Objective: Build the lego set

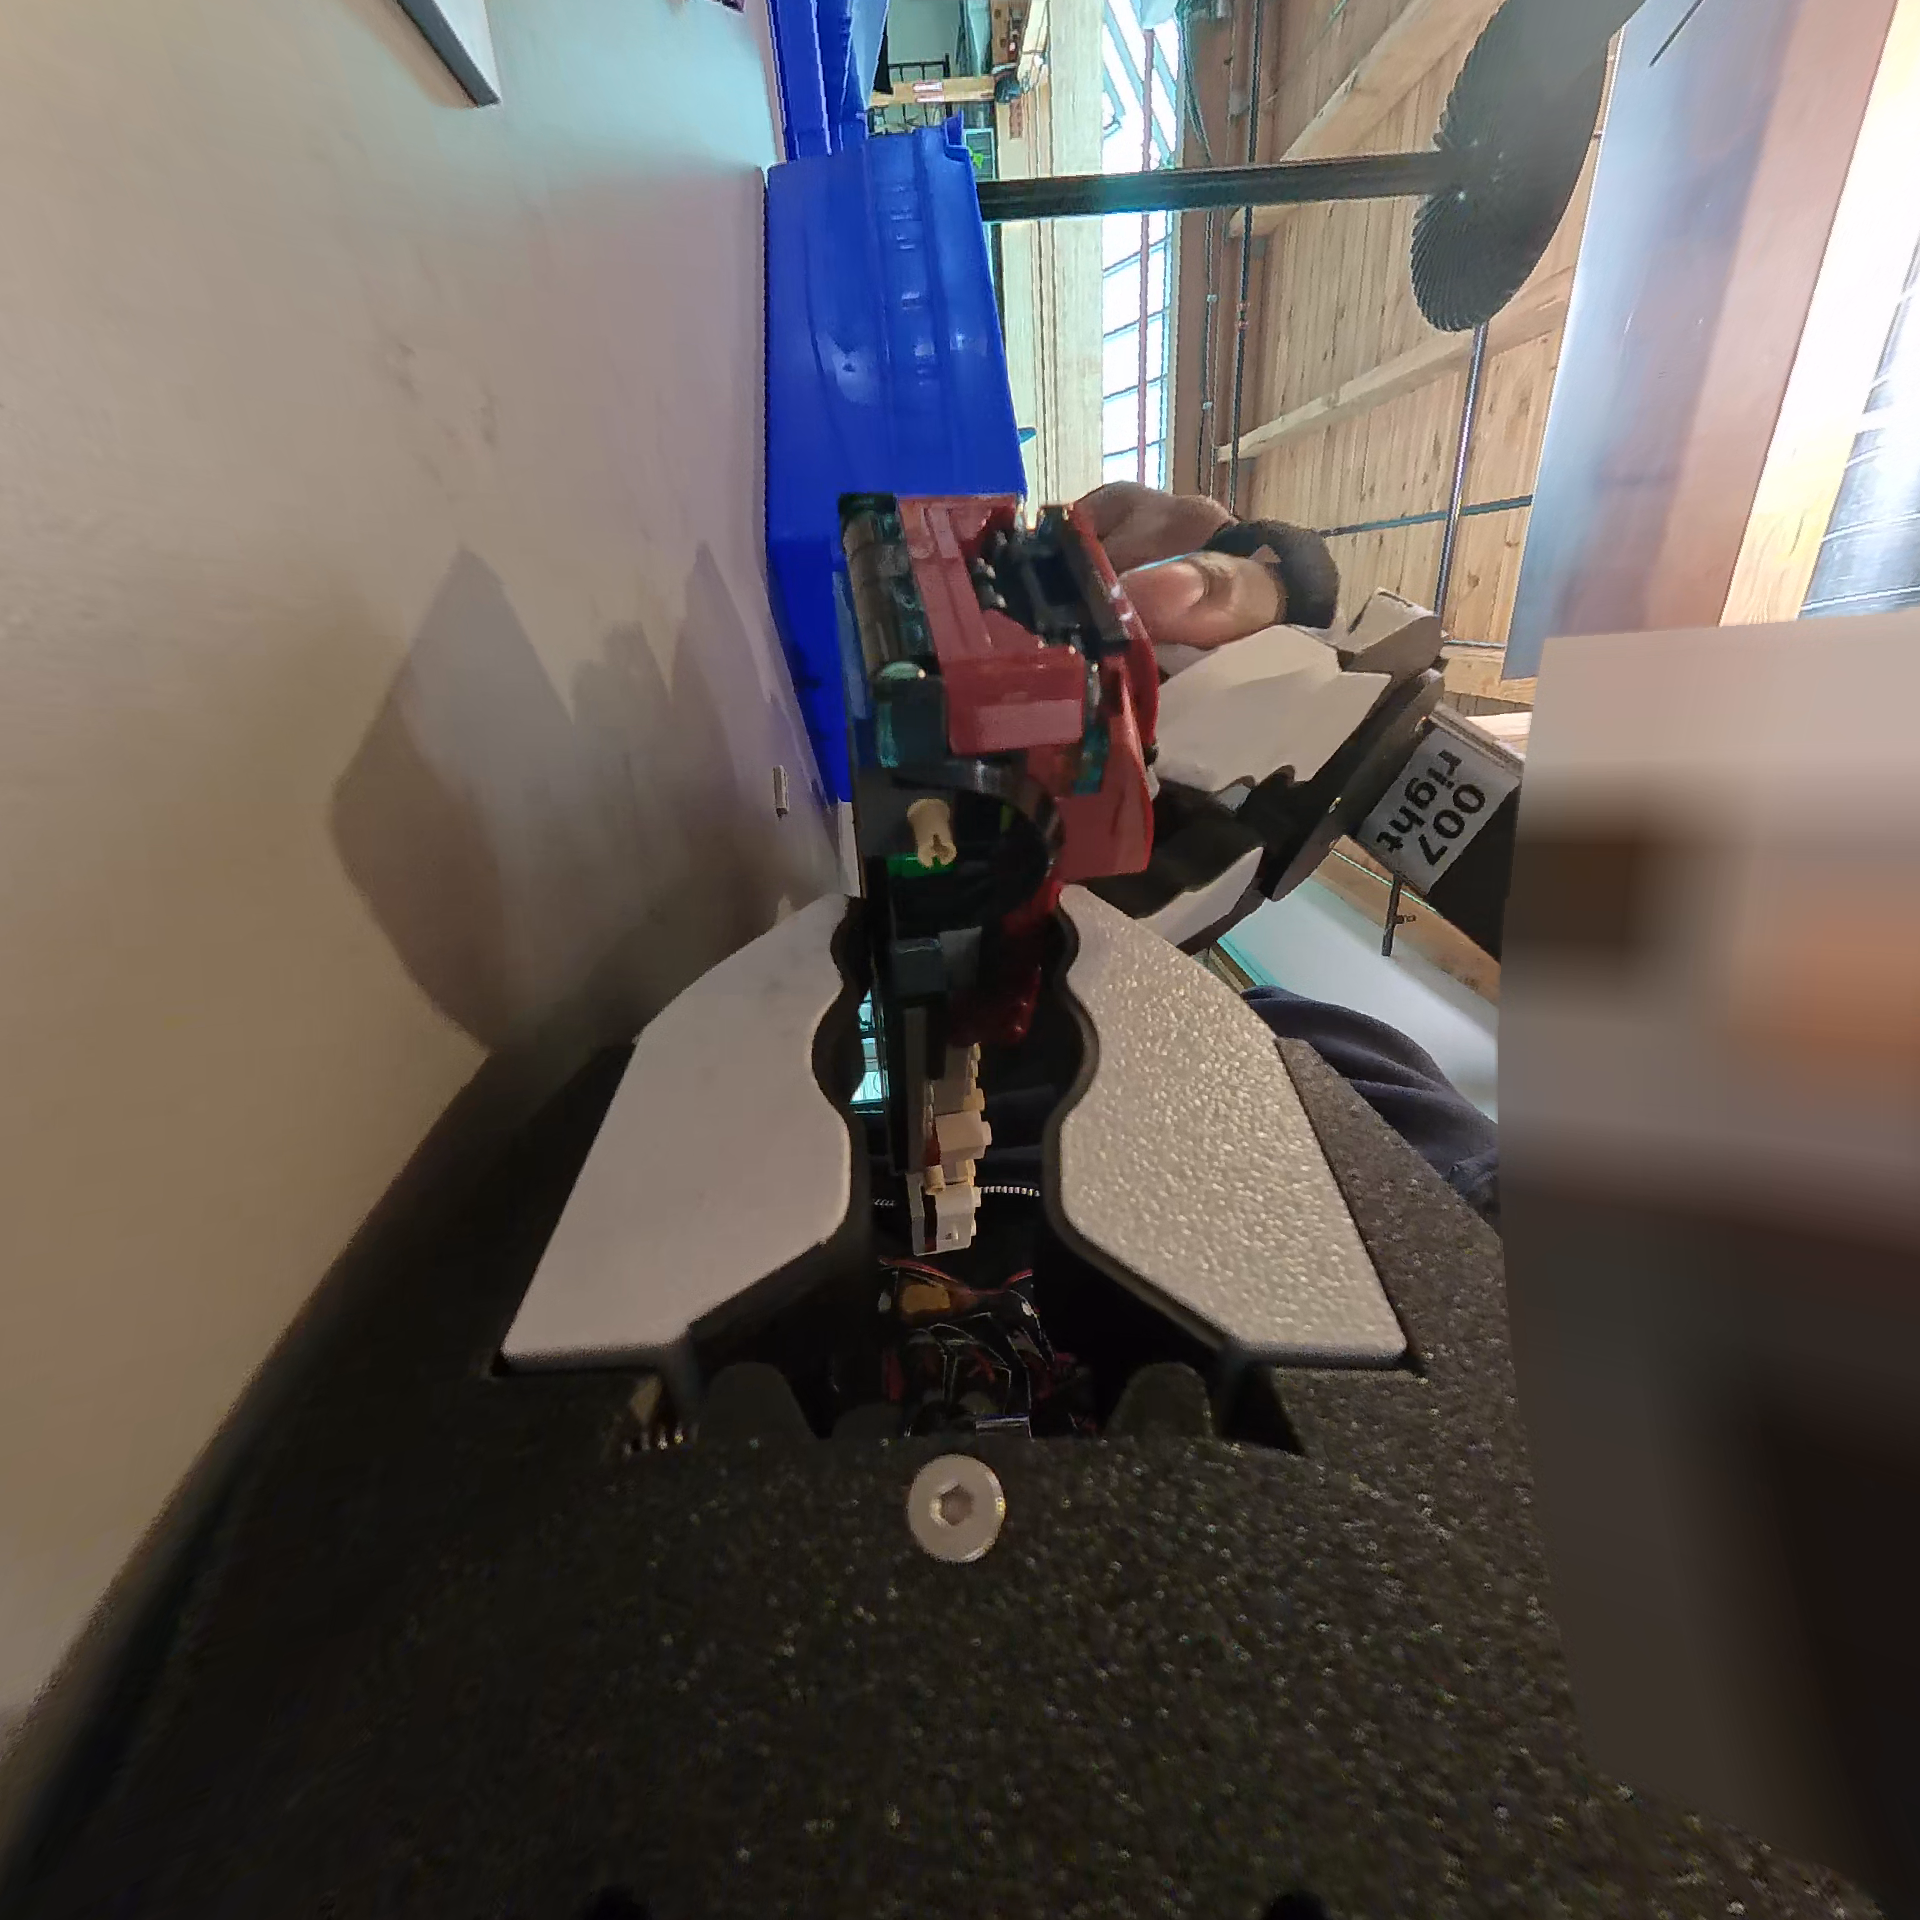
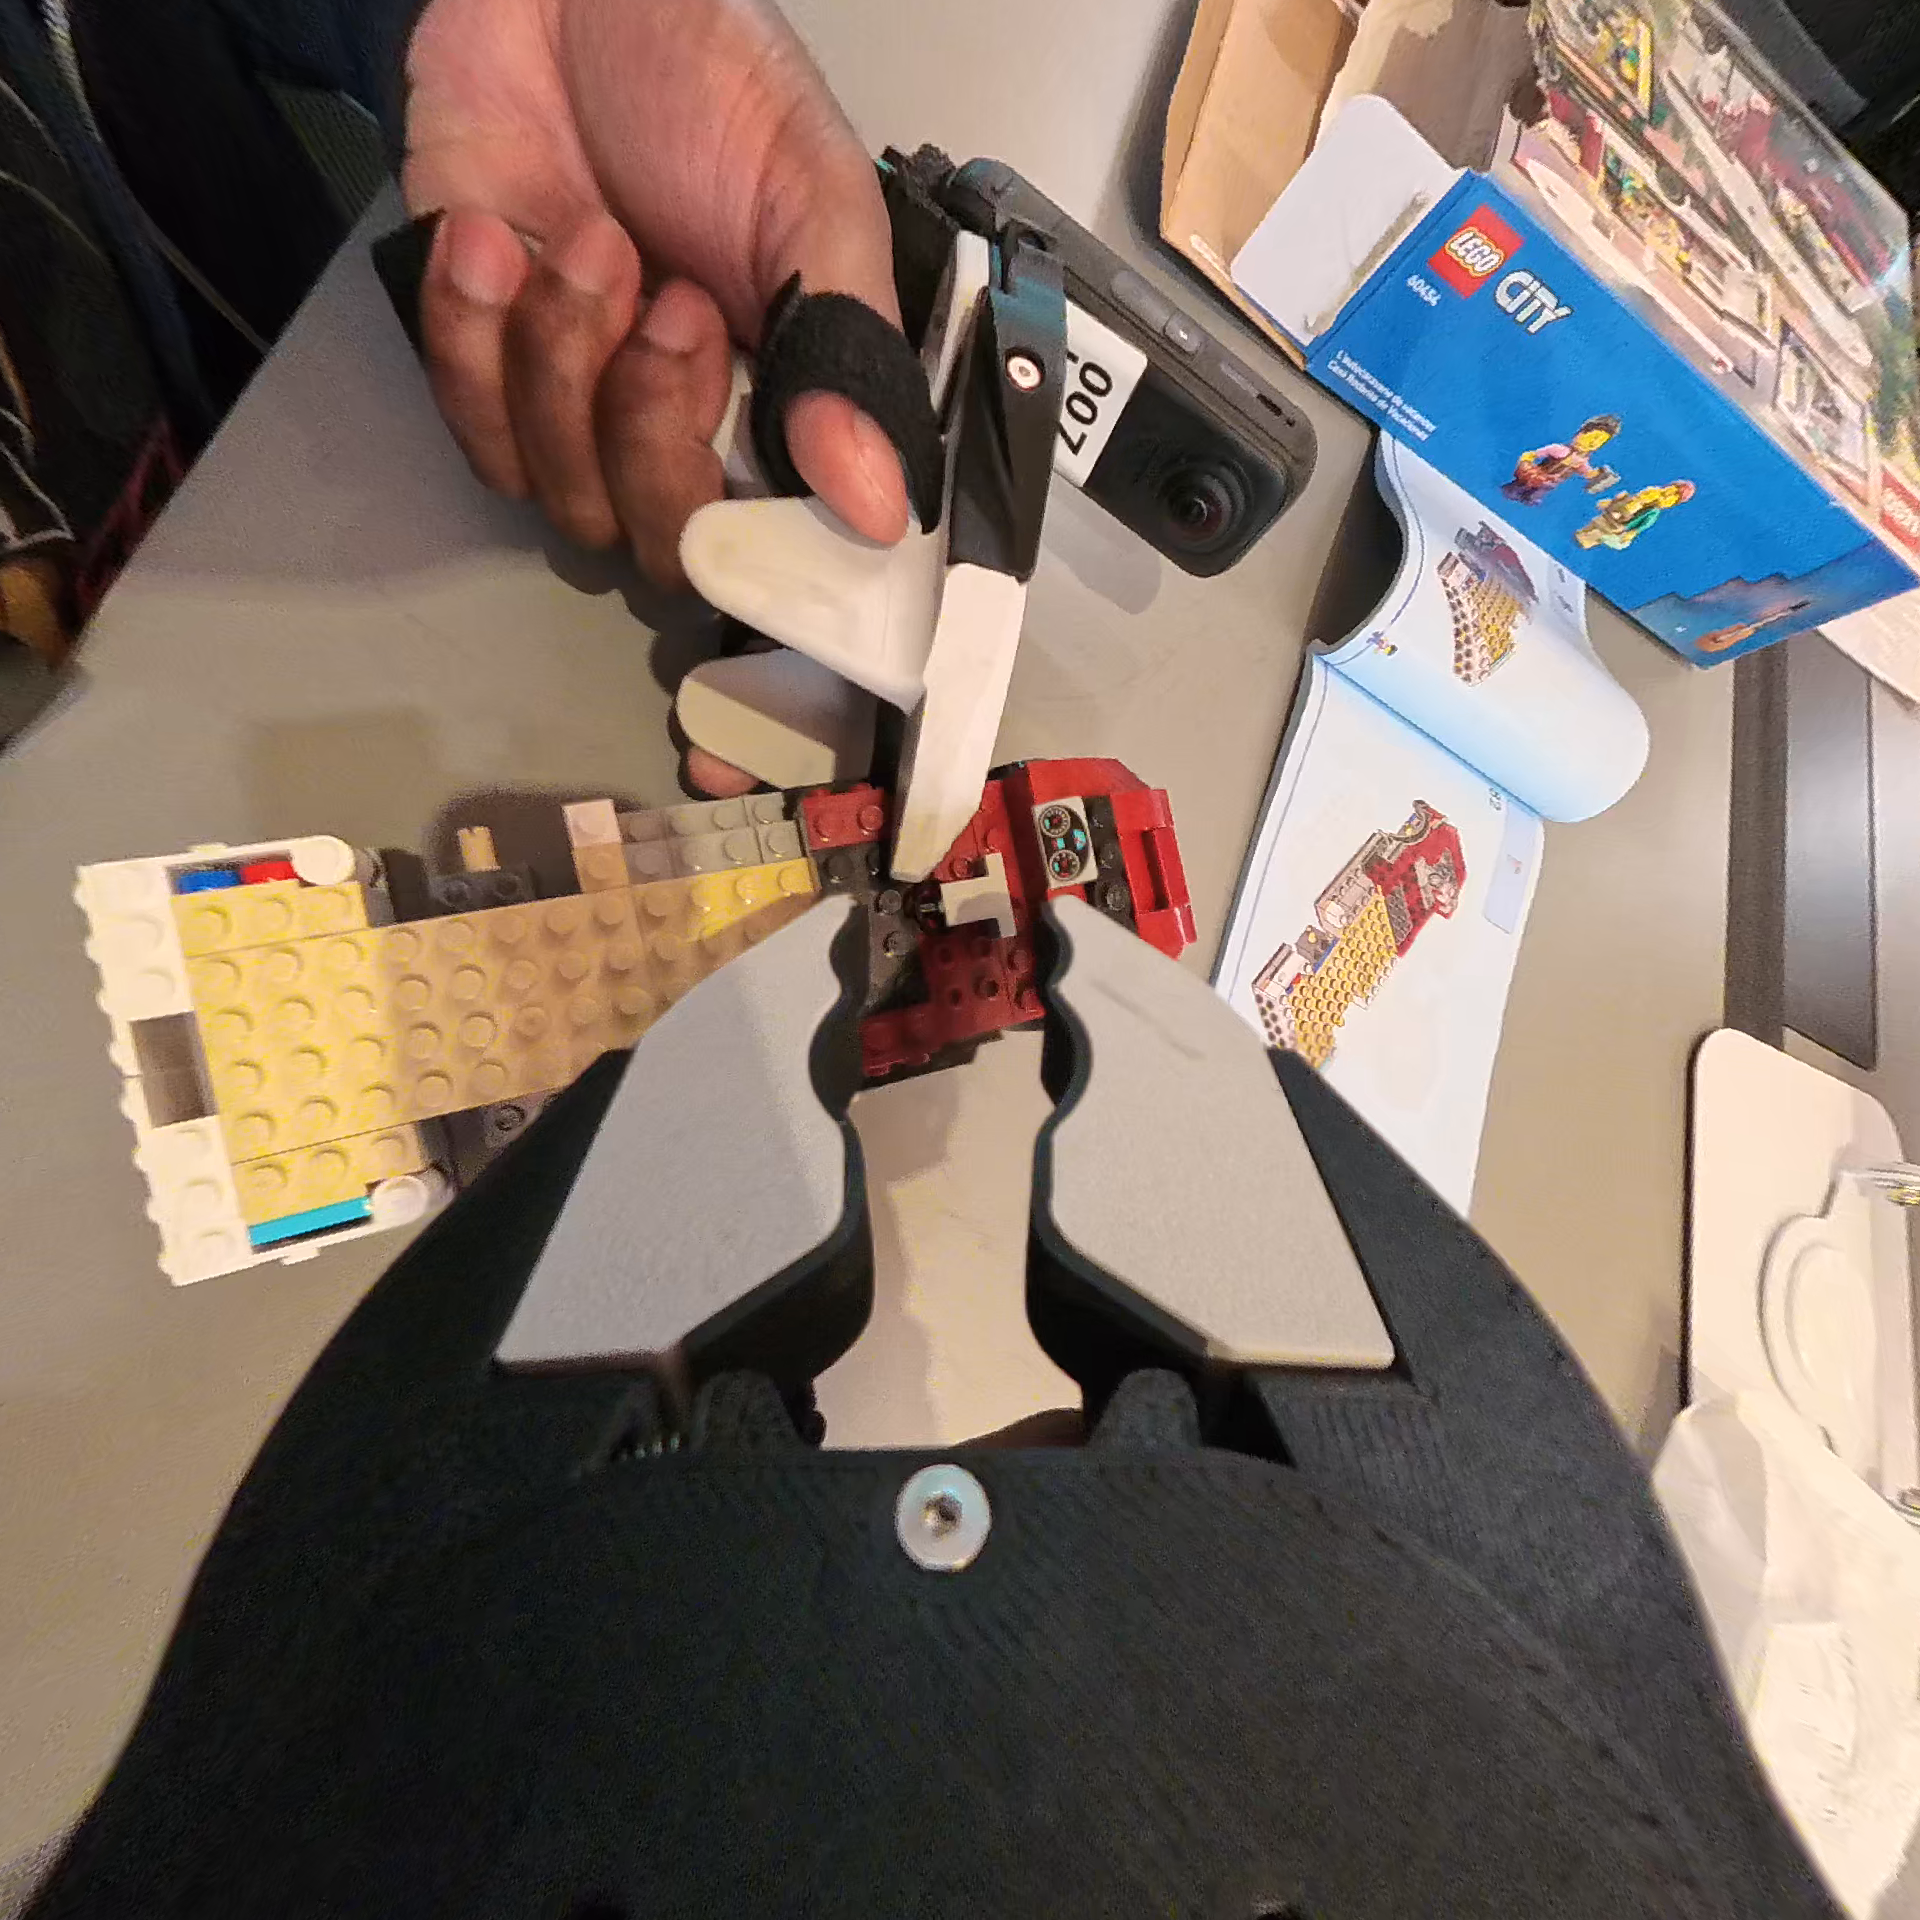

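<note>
A long brick model lies over the grey table (image 2: 312,644), with a yellow studded deck (image 2: 416,997) and a dark red front section (image 2: 1122,842). My right gripper (image 2: 945,925) comes down on the red front, and its pads are closed against the sides of the dark red block (image 2: 956,997). A small white angled piece (image 2: 982,894) sits between the fingertips. My left gripper (image 1: 956,914) is shut on the same model (image 1: 997,675), seen edge-on, pinching it through its thickness. Its white finger (image 2: 956,727) rests on the red and black bricks. The right gripper's fingers (image 1: 1268,675) show beyond the model.
An open instruction booklet (image 2: 1455,831) lies right of the model, with a blue toy box (image 2: 1621,416) behind it. A person's hand (image 2: 623,208) holds the left gripper. A blue bin (image 1: 894,364) stands on the table. White paper and a clear item (image 2: 1808,1299) are at the right edge. Less than 4 cm separates the two grippers' tips.
</note>
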